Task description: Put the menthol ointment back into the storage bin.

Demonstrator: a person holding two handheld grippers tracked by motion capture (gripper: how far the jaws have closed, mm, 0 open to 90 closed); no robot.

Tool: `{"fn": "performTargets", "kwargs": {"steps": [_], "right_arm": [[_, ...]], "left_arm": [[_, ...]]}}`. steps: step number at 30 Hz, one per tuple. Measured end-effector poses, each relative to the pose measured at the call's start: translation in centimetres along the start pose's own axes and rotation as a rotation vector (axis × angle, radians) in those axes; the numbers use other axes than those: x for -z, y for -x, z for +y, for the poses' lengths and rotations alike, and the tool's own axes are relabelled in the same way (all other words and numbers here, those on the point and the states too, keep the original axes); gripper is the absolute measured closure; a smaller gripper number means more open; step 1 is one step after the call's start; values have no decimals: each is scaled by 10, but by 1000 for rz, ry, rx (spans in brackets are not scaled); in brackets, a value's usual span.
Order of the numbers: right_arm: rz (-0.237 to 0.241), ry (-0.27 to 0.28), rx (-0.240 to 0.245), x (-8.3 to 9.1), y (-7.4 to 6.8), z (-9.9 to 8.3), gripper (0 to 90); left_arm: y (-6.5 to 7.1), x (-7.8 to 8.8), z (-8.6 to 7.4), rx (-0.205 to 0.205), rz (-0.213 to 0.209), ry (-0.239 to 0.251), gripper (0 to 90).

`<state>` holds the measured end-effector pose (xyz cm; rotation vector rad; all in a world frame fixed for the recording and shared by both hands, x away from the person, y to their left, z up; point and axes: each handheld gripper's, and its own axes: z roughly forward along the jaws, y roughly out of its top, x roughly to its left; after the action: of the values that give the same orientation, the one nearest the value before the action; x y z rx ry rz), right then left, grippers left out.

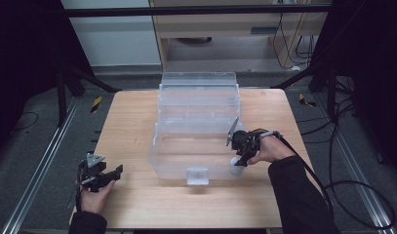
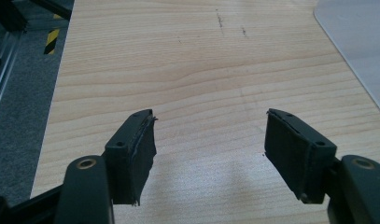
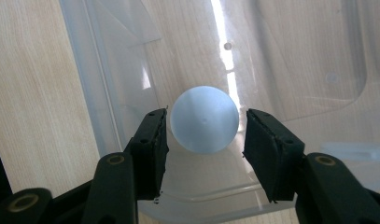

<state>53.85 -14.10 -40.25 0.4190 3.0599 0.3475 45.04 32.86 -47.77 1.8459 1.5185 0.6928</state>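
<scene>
The right gripper [image 3: 204, 140], jaws apart astride a pale white plastic cup [image 3: 204, 119] in the clear plastic bin [image 1: 196, 105], seems mid-placement; the left gripper [image 2: 211, 154] rests wide, empty.

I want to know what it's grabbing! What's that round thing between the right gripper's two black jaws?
A pale round cap or ball sits between the right gripper jaws, inside the clear plastic box, seen in the right gripper view.

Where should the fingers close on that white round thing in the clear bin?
Grip the white round object across its widest part, coming from above as the right gripper already does: its fingers flank it inside the clear bin, apparently not yet touching.
</scene>
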Motion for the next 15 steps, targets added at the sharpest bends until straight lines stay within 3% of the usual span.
{"fn": "performTargets", "kwargs": {"steps": [4, 6, 9, 10, 11, 13, 14, 15], "right_arm": [[-26, 42, -32, 8, -1, -2, 455], [-53, 96, -92, 18, -3, -5, 400], [-102, 165, -133, 30, -8, -11, 354], [-102, 165, -133, 30, -8, -11, 354], [-129, 243, -165, 38, -11, -18, 314], [-155, 299, -200, 43, -14, -25, 281], [-155, 299, -200, 43, -14, -25, 281], [-209, 365, -260, 48, -16, -36, 267]], "left_arm": [[0, 0, 0, 4, -3, 1, 330], [0, 1, 0, 4, -3, 1, 330], [1, 1, 0, 2, -4, 0, 331], [1, 1, 0, 2, -4, 0, 331], [1, 1, 0, 2, -5, 0, 332], [1, 1, 0, 3, -6, 1, 334], [1, 1, 0, 3, -6, 1, 336], [1, 1, 0, 4, -7, 1, 338]]}}
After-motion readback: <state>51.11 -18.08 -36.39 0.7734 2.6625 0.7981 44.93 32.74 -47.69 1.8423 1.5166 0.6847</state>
